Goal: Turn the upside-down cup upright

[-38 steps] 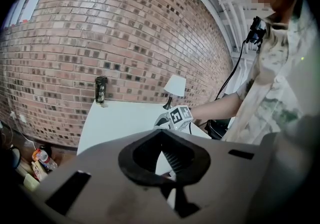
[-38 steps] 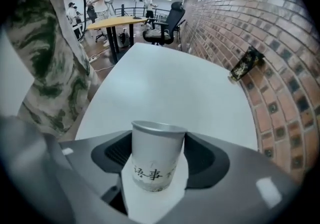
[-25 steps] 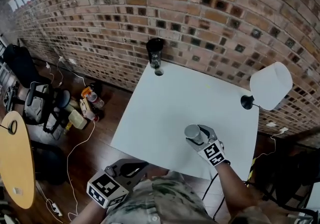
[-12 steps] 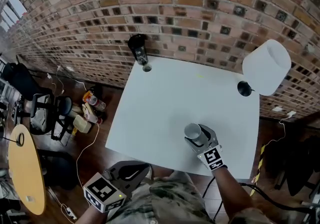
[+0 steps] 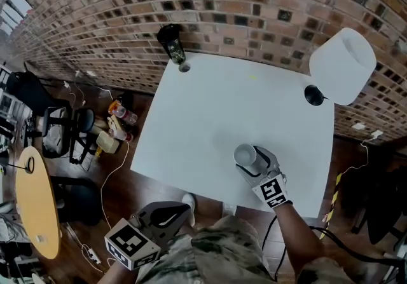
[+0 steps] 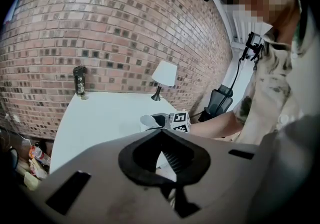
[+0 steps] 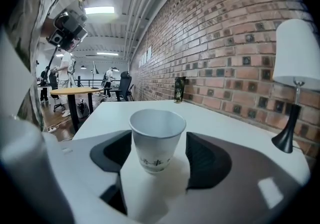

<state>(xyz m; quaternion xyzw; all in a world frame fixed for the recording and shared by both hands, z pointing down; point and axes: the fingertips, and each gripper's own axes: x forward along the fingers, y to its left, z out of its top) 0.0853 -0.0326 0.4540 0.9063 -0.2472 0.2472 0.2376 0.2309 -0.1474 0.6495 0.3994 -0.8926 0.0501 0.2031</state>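
Observation:
A white paper cup (image 7: 157,137) stands upright, mouth up, on the white table (image 5: 203,111) near its front edge. My right gripper (image 7: 159,157) reaches around it, one jaw on each side. Its jaws are opening, and a gap shows between each pad and the cup wall. The head view shows the same cup (image 5: 244,154) inside the right gripper (image 5: 254,163). My left gripper (image 5: 173,214) hangs off the table's front left, over the floor, with its jaws together and nothing in them. In the left gripper view its tips (image 6: 161,132) meet, with the cup (image 6: 149,122) beyond them.
A lamp with a white shade (image 5: 343,65) and a black base (image 5: 313,95) stands at the table's back right. A dark bottle (image 5: 170,42) is at the back left corner by the brick wall. Chairs, cables and a round wooden table (image 5: 32,213) fill the floor to the left.
The right gripper's jaws have spread away from the cup, which stays upright on the table. The left gripper has drifted a little beside the table's front edge.

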